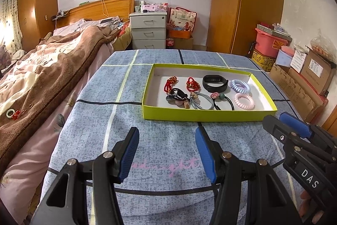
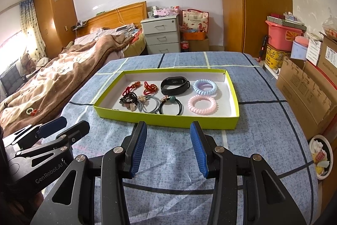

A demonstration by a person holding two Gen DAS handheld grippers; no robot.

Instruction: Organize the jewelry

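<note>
Jaws of both my grippers are standing wide open and holding nothing, the left gripper (image 1: 167, 153) and right gripper (image 2: 168, 148) hovering side by side over the near part of the counter (image 2: 263, 119), short of the green tray (image 2: 168, 119). The tray is sitting mid-counter, already holding the black smart band (image 2: 174, 85), a blue coil tie (image 2: 204, 87), a pink coil tie (image 2: 202, 105), red knotted cords (image 2: 150, 87) and several hair ties (image 2: 147, 106) in rough rows. I am judging the sorting nearly finished; a pale ring with a red piece (image 2: 31, 111) is lying on the brown blanket (image 2: 69, 75), beyond the counter's left edge.
</note>
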